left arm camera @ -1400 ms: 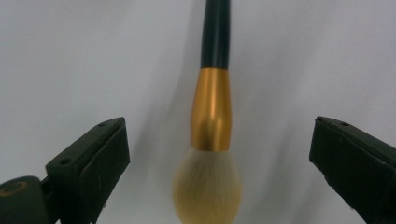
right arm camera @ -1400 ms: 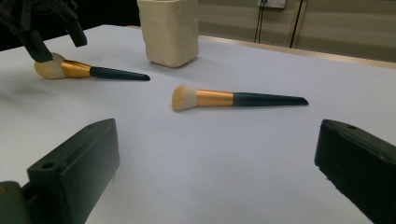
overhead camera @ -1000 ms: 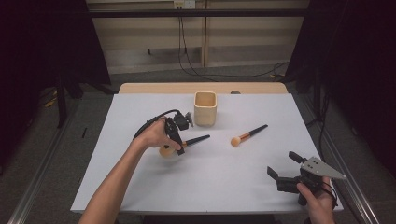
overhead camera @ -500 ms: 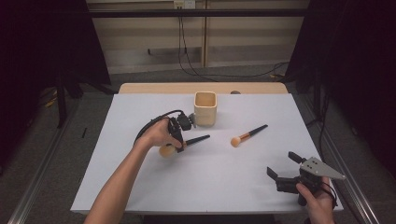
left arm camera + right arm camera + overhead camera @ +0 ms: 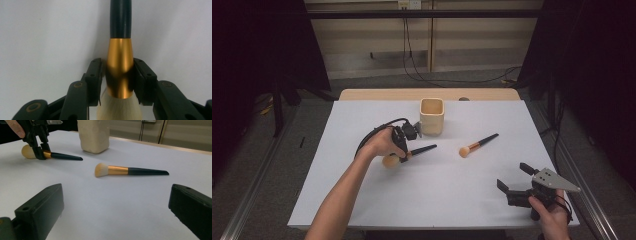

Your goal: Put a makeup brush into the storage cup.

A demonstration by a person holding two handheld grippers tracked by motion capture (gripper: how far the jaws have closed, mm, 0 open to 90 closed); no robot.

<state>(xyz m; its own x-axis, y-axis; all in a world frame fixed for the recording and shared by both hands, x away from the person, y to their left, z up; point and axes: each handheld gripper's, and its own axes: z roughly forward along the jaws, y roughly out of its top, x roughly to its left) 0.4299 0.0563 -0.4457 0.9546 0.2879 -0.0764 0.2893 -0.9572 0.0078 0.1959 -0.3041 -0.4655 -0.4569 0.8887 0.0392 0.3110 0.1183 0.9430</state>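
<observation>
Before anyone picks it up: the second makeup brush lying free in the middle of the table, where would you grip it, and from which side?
Grip the free brush at its gold ferrule, coming straight down from above with one jaw on each side. It lies flat, and the ferrule is firm and thick; the bristles squash and the black handle tapers thin.

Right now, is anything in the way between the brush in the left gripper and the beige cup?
Nothing visible. The left gripper grips the makeup brush by its gold ferrule; bare white table lies up to the beige cup.
</observation>
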